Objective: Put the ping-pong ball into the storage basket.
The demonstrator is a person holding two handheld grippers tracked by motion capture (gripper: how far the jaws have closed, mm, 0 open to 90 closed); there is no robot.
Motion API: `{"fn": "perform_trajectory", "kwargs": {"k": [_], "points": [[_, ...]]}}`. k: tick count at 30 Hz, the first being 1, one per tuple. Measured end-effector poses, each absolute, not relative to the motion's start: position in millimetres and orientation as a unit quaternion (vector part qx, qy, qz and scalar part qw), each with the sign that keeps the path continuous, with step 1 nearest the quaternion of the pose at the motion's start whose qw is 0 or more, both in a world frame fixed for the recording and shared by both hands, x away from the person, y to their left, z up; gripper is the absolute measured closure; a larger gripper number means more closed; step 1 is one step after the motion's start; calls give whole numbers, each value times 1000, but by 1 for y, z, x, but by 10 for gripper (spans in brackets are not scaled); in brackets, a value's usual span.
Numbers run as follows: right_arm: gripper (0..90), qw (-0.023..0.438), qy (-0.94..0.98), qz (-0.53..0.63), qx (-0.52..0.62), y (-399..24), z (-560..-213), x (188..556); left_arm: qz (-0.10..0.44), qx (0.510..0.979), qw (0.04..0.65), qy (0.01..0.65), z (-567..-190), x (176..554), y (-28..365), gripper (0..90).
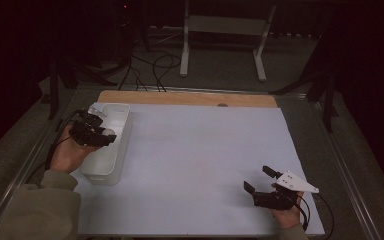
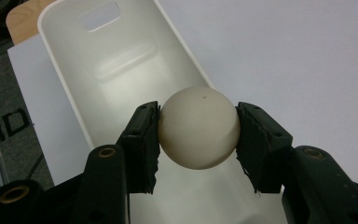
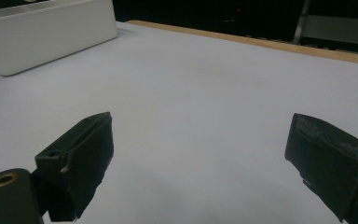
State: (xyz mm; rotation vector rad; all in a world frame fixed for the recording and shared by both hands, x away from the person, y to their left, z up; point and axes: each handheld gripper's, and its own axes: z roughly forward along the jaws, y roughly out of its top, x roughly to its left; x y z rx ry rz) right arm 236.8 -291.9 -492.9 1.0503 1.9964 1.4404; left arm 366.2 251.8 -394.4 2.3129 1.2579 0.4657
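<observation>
Left claw: clamped on a cream ball, one pad pressing each side at its widest part, at the left edge of the high view.
Ball: hanging over the open white bin, centre of the left gripper view.
Bin: on the table, left side of the high view; nothing to see inside it.
Handling: looks light, hard and smooth, so likely to squirt out or roll and bounce if the grip sits off-centre.
Right claw: jaws wide, nothing between them, lower right of the high view.
</observation>
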Motion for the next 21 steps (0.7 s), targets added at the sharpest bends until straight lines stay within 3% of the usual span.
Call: {"fn": "perform_trajectory", "kwargs": {"k": [21], "points": [[72, 228, 727, 523, 382, -291, -494, 237, 156, 846, 227, 457, -403, 368, 260, 515]]}}
